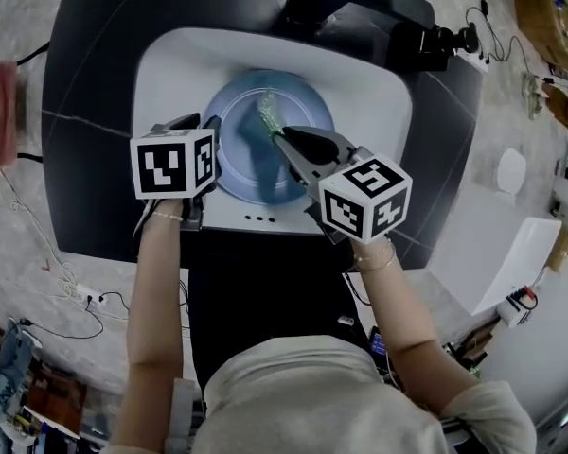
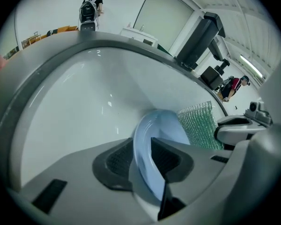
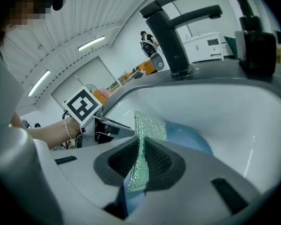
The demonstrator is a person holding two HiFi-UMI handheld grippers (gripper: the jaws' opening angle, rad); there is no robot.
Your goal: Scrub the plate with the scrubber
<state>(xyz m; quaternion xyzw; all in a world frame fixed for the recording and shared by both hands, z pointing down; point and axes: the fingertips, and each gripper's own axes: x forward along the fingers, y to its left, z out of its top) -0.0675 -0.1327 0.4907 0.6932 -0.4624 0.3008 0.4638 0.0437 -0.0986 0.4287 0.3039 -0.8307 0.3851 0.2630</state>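
Gloss basin, smooth plate, rough mesh
The sink (image 1: 170, 69) at upper centre is white and glossy, with highlights on its smooth wall. The pale blue plate (image 2: 164, 125) looks smooth and faintly shiny. The green scrubber (image 3: 150, 125) is coarse, glittery mesh. The left gripper (image 2: 142, 143) and right gripper (image 3: 140, 146) are matt grey plastic with dark, finely textured pads (image 3: 122, 159).

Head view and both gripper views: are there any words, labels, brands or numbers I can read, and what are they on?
No readable words, brands or numbers in any view.
Left marker cube, right marker cube: black-and-white square codes only, no letters.
Plate, scrubber, sink, faucet: no print shows.
Background items: too small to read.
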